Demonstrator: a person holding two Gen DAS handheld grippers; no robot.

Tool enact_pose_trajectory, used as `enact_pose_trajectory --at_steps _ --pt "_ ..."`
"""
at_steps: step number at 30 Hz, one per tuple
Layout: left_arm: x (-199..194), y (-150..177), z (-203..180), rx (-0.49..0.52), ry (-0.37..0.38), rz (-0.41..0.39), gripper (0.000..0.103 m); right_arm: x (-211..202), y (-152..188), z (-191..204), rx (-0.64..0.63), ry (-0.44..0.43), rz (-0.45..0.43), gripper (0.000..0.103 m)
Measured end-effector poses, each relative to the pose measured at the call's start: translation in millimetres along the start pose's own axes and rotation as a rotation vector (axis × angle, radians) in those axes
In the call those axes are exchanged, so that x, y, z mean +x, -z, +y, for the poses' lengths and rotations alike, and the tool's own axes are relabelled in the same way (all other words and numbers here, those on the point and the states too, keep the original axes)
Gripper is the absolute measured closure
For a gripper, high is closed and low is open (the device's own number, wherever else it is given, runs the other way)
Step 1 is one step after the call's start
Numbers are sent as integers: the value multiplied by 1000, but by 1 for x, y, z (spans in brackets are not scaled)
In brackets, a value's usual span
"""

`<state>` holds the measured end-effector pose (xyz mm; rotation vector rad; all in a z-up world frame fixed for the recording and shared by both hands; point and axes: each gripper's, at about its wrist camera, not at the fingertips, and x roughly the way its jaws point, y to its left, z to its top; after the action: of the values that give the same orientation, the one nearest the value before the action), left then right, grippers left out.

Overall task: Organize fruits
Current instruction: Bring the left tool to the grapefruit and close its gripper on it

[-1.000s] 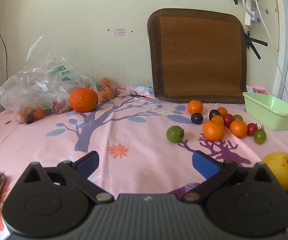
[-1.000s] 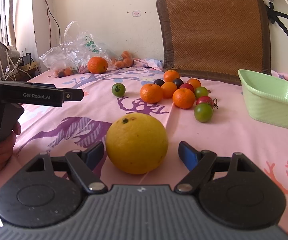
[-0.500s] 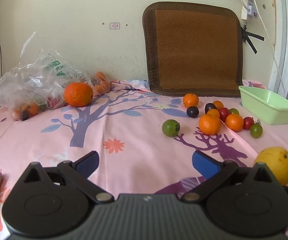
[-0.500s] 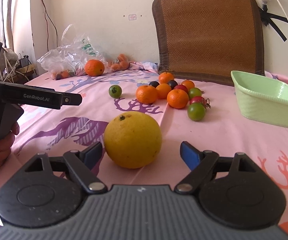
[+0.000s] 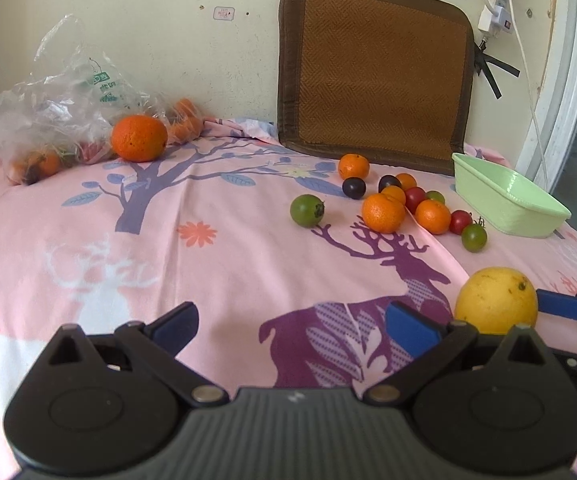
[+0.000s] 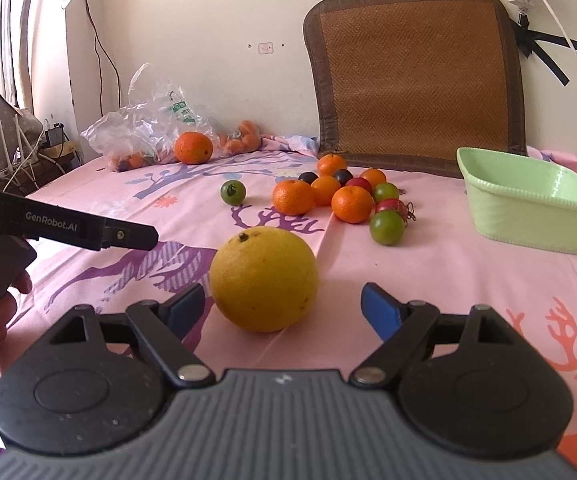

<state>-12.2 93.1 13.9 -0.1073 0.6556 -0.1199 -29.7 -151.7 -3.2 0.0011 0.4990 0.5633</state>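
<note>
A: Left wrist view first. What's the surface?

B: I see a pink cloth (image 5: 248, 248) printed with trees and a purple deer, a woven mat (image 5: 376, 72) against a cream wall. My left hand-held gripper (image 5: 292, 322) stands spread over bare cloth. The yellow fruit (image 5: 496, 300) lies off to its right.

A: And the right wrist view?

B: My right hand-held gripper (image 6: 284, 308) is spread, the yellow fruit between its blue pads, neither pressing. A green basket (image 6: 528, 216) sits far right. The other tool reads "GenRobot.AI" (image 6: 50, 220).
</note>
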Motion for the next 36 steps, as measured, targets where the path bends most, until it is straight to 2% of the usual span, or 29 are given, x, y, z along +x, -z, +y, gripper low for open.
enact_pose_trajectory --at_steps 24,36 --pt "-26 3 -32 67 158 -43 0 -1 2 4 -26 -22 -11 16" --pt "-30 4 -43 80 245 -27 0 -1 3 8 -65 -26 -16 17"
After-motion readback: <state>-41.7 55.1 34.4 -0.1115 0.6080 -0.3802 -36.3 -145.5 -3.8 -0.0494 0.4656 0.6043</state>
